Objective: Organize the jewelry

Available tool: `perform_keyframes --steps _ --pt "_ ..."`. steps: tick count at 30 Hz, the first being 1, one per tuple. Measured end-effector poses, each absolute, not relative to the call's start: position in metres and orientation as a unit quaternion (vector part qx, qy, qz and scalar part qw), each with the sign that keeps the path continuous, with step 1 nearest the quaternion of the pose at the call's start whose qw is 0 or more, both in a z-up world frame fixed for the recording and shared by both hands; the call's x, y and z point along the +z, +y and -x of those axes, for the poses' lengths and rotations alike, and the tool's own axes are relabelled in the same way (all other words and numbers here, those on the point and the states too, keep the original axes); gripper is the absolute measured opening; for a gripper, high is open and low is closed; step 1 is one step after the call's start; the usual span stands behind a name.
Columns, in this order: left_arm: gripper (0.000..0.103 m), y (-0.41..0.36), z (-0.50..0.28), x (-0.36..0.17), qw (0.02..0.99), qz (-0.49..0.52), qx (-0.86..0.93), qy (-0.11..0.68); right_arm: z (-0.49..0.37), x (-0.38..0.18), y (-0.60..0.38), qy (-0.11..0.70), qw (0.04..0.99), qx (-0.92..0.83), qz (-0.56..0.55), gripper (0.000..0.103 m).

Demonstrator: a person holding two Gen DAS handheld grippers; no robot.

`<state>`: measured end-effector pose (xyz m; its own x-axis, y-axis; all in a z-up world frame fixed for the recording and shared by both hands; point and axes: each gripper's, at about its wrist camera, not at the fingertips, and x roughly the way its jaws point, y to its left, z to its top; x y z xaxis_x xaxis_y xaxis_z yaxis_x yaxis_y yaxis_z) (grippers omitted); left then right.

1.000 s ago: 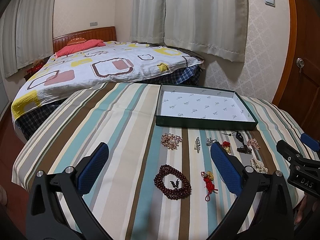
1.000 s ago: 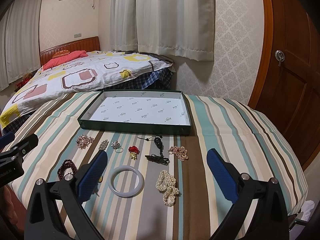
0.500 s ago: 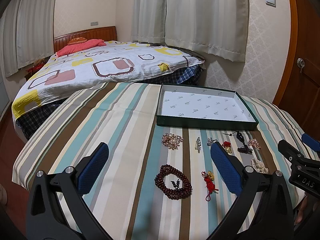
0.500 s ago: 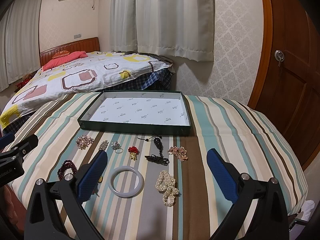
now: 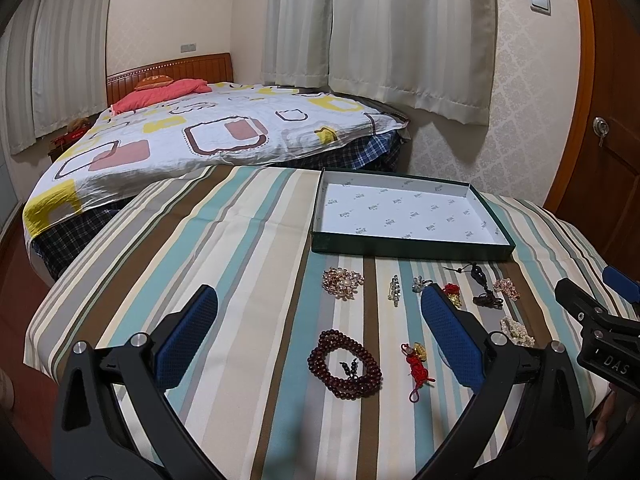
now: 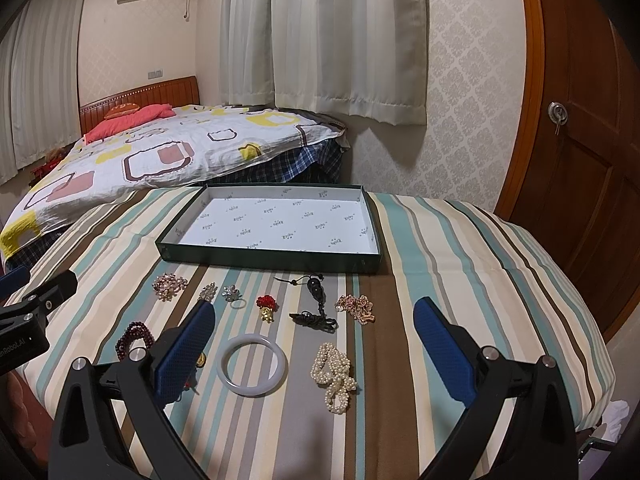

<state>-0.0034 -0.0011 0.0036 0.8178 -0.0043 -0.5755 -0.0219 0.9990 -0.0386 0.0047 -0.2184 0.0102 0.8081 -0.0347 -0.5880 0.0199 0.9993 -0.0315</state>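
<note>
Reading "DAS" on right gripper (image 5: 600, 320); tray (image 6: 264, 258) print illegible.

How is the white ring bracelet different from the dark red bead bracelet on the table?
The white bangle is one smooth, pale solid hoop; the dark red bead bracelet is made of many small round beads in several loops. The white bangle has nothing in its middle, while the bead bracelet has a small dark tassel piece in its middle. Both lie flat on the striped tablecloth, outside the green box.

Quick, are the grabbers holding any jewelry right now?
Left gripper: jaws open, holding nothing.
Right gripper: jaws open, holding nothing.
</note>
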Motion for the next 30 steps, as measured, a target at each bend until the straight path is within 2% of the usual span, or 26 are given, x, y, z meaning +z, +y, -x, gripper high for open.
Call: perform_keyframes --steps 30 --pt "0.099 0.0010 0.0019 0.0020 0.952 0.022 0.003 0.304 -0.0045 0.0095 -0.2193 0.307 0.952 -0.014 0.011 0.097"
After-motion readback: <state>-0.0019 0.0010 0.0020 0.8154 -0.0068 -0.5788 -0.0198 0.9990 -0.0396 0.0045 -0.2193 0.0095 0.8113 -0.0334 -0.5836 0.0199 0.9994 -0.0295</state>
